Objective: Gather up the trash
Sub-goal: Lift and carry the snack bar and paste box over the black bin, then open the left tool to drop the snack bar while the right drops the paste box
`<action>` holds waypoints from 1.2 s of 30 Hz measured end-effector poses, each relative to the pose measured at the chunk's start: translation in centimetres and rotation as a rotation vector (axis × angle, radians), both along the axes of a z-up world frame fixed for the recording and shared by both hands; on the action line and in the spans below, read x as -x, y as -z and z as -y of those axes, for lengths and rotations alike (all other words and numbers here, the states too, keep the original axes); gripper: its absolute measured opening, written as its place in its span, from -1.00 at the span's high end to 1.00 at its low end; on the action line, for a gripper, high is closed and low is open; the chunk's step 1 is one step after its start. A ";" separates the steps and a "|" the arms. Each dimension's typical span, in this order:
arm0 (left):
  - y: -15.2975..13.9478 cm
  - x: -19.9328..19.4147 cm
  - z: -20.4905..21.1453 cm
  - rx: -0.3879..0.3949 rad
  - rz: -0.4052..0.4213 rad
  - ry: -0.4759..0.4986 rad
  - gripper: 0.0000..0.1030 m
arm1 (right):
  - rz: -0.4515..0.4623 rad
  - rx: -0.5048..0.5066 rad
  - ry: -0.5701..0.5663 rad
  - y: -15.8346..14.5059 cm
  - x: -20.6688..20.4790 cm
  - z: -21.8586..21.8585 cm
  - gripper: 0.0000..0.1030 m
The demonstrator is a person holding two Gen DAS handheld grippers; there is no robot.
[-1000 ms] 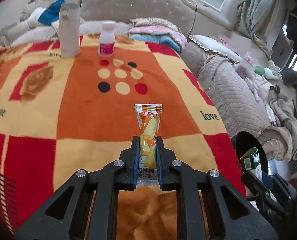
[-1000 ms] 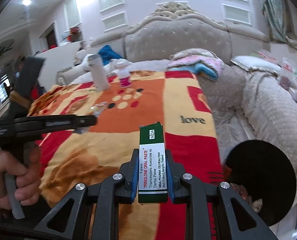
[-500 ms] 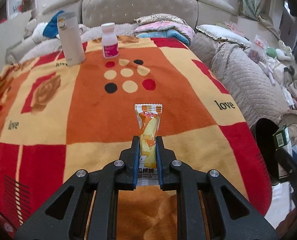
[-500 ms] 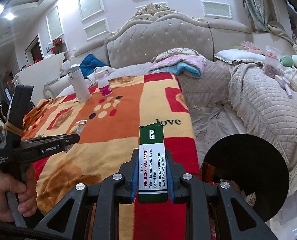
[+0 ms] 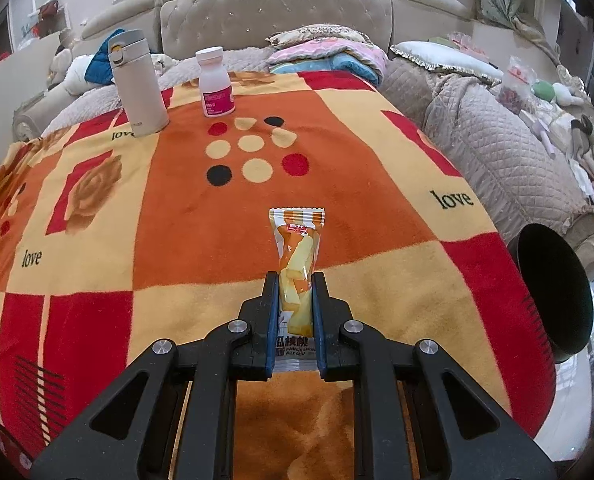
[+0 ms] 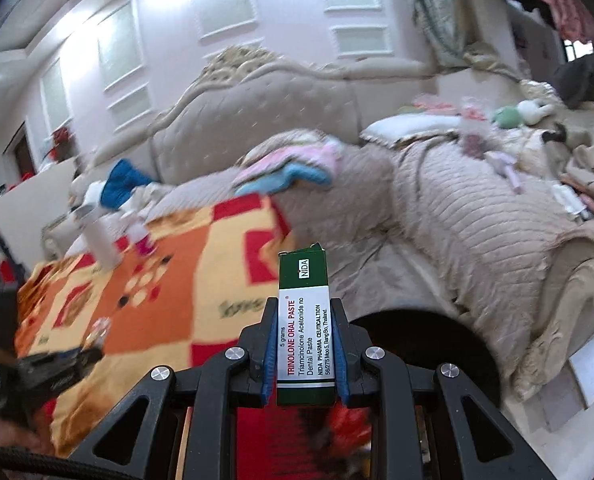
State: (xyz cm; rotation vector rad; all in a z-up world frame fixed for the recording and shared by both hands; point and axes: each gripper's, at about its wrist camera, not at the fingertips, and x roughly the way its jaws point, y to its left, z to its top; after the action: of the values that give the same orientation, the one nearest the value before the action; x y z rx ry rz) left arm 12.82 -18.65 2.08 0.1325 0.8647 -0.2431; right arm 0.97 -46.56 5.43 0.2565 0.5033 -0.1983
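My left gripper point(image 5: 294, 280) is shut on an orange and yellow snack packet point(image 5: 298, 256) and holds it above the patterned blanket point(image 5: 177, 208). My right gripper point(image 6: 304, 308) is shut on a green and white dental paste box point(image 6: 304, 320), held upright above the black trash bin point(image 6: 429, 344), which lies just beyond the fingers. The same bin point(image 5: 553, 292) shows at the right edge of the blanket in the left wrist view. The left gripper point(image 6: 53, 364) also shows at lower left in the right wrist view.
A beige thermos point(image 5: 137, 84) and a white bottle with a pink label point(image 5: 215, 84) stand at the far end of the blanket. A quilted beige sofa point(image 5: 497, 140) with pillows and clutter lies to the right. A tufted headboard point(image 5: 277, 12) is behind.
My right gripper has swung right and tilted up with the box, so the bin now sits right behind its fingers. My left gripper has risen and pulled back a little, still holding the packet.
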 end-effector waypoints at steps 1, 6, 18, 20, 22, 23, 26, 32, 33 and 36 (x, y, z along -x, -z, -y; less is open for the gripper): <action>0.0 0.0 0.1 -0.005 0.001 0.001 0.75 | 0.004 0.010 0.014 0.0 0.1 0.7 0.57; 0.2 0.1 1.0 -0.006 0.001 0.018 0.75 | -0.086 -0.003 0.038 3.2 1.2 4.1 0.57; 0.2 3.2 16.2 0.242 -0.051 0.599 0.75 | -0.186 -0.090 0.077 6.2 1.5 7.9 0.57; 1.2 2.6 18.4 0.236 -0.088 0.635 0.76 | -0.200 -0.108 0.087 6.8 1.2 8.5 0.57; 1.8 2.2 19.7 0.239 -0.109 0.648 0.76 | -0.215 -0.125 0.104 7.4 1.0 9.1 0.57; 2.0 2.0 20.0 0.242 -0.118 0.646 0.76 | -0.219 -0.127 0.108 7.6 0.9 9.3 0.57; 2.0 1.6 20.4 0.251 -0.135 0.655 0.76 | -0.227 -0.117 0.124 7.8 0.7 9.9 0.57; 2.6 1.9 22.0 0.225 -0.153 0.670 0.73 | -0.245 -0.124 0.142 8.3 -0.1 10.3 0.57; 2.8 1.8 22.2 0.219 -0.160 0.670 0.71 | -0.247 -0.119 0.142 8.3 -0.3 10.2 0.55; 2.8 1.6 21.8 0.218 -0.170 0.648 0.03 | -0.249 -0.104 0.162 8.2 -0.6 9.8 0.26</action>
State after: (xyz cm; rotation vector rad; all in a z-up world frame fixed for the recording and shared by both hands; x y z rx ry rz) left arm 11.21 -40.41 -0.77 0.1882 0.9380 -0.9626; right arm 1.56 -56.41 -2.73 0.3770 0.7413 -0.3653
